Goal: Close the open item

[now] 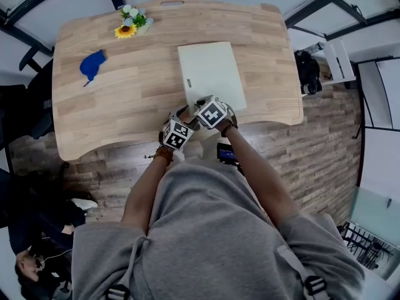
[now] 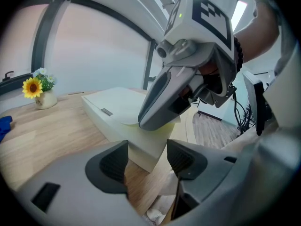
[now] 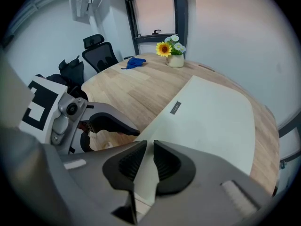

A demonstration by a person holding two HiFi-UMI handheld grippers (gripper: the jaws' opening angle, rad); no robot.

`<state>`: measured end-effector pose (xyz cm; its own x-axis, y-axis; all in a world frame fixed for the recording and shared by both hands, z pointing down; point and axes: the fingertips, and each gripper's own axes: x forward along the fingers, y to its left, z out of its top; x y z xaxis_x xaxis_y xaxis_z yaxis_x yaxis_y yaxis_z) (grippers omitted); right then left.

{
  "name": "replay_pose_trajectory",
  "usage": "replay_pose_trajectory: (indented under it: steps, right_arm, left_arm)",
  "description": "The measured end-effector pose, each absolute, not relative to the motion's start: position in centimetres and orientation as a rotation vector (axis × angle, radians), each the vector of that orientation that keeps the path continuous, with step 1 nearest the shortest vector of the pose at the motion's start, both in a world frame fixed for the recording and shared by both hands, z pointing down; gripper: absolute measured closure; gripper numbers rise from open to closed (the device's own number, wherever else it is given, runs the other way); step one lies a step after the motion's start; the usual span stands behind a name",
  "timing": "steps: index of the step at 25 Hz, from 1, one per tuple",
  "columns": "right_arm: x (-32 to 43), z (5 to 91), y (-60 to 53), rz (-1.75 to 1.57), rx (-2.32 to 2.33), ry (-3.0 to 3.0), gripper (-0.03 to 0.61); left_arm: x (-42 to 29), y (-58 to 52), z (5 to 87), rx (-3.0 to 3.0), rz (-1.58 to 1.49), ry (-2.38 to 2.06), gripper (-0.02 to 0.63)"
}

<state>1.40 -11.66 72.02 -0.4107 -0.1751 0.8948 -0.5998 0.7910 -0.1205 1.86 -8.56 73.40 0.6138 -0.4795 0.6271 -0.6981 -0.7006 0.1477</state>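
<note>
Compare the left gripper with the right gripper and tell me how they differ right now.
The left gripper has its jaws wide apart; the right gripper has them nearly together. The left gripper sits just off the white box's near corner, while the right gripper is over the box's near edge. Both are hand-held and carry a marker cube.

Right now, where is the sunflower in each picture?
Head view: the sunflower is in the upper left.
Left gripper view: the sunflower is at the far left, about halfway up.
Right gripper view: the sunflower is at the top, near the middle.
Shared landmark: the white box, to the right of the flower in every view.
</note>
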Motion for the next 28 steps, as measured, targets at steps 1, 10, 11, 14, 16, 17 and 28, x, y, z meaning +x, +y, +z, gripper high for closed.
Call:
replay_pose_trajectory:
  steps: [1,10,11,14,16,17,28]
  right_arm:
    - [1.4,72.2,-11.7,0.532,0.577,-1.968,0.523]
    - [0.7,71.8,-11.5,0.531,0.514,-1.967,0.494]
    - [0.8,72.1,-11.4,0.526,0.503,-1.97,0.488]
    - [1.1,72.6,-11.2,0.526,0.47,-1.972,0.465]
    - [1.1,72.3,-11.1,0.549,0.453,-1.965,0.428]
    - [1.0,72.3,-11.1,0.558,0.446,-1.966,0.404]
    - [1.5,72.3,-12.2,0.657,0.538,-2.011,0.479]
  left_arm:
    - [1.8,-8.6,73.4,2.461,0.797,-0.938,0.351]
    - [1.5,-8.0,73.9,2.445,0.827,-0.84,0.382]
    - [1.2,-7.6,74.0,2.43,0.817,-0.825,0.395]
    - [0.0,-7.2,74.0,2.374,0.784,-0.843,0.399]
    - [-0.7,-7.4,74.2,2.356,0.773,-0.868,0.399]
    - [-1.0,-7.4,74.3,2.352,0.772,-0.877,0.399]
    - [-2.8,-6.9,74.1,2.33,0.761,-0.948,0.402]
